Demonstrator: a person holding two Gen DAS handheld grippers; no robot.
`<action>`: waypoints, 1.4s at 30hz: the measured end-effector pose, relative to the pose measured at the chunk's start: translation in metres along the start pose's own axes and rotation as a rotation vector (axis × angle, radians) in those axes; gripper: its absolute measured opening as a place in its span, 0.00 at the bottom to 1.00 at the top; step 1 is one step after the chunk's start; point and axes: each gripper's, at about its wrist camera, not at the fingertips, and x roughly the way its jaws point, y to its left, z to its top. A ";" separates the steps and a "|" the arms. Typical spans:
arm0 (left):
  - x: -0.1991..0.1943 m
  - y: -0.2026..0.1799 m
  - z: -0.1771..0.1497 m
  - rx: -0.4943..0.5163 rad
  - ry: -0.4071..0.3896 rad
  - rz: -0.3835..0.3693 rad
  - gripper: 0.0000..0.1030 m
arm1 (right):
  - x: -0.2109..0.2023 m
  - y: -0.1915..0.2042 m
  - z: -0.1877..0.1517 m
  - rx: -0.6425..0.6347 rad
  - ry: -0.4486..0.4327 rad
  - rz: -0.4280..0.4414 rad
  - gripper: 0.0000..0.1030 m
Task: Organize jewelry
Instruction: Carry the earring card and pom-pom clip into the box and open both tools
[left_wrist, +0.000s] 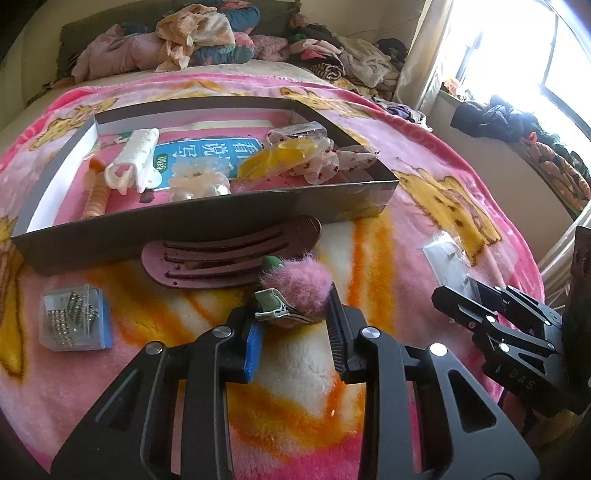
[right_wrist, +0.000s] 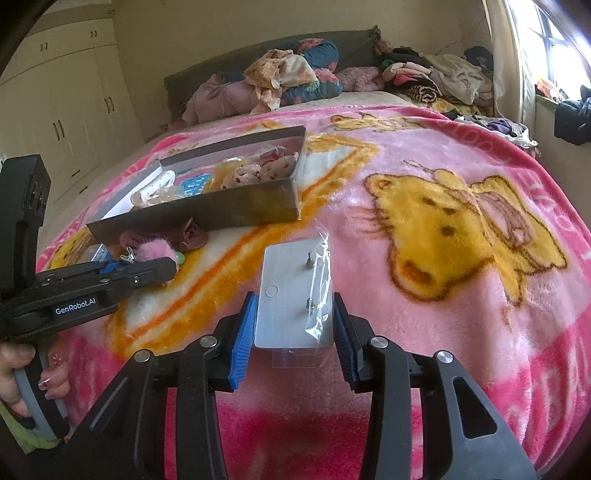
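A pink fluffy pom-pom hair clip (left_wrist: 295, 288) lies on the pink blanket, just in front of an open grey box (left_wrist: 207, 218). My left gripper (left_wrist: 295, 321) is shut on it, one pad against the metal clip end and the other against the fluff. In the right wrist view, a white earring card in a clear sleeve (right_wrist: 291, 295) sits between the blue pads of my right gripper (right_wrist: 293, 332), which is shut on its side edges. The box (right_wrist: 221, 210) holds a white clip (left_wrist: 135, 158), a pale flower claw (left_wrist: 199, 181) and patterned scrunchies (left_wrist: 314, 158).
A mauve slotted hair clip (left_wrist: 229, 254) lies against the box front. A small clear case of metal pins (left_wrist: 74, 317) sits to the left. Piled clothes (right_wrist: 288, 77) cover the bed's head. A window is at the right and a wardrobe (right_wrist: 74, 110) at the left. A hand (right_wrist: 22, 369) grips the left handle.
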 end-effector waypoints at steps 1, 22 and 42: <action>-0.002 0.000 0.000 0.002 -0.002 -0.001 0.22 | -0.001 0.001 0.000 -0.003 -0.002 0.002 0.37; -0.056 0.034 0.019 -0.057 -0.134 0.015 0.22 | -0.009 0.042 0.024 -0.078 -0.023 0.062 0.37; -0.073 0.091 0.030 -0.144 -0.206 0.098 0.22 | 0.019 0.078 0.075 -0.136 -0.044 0.086 0.37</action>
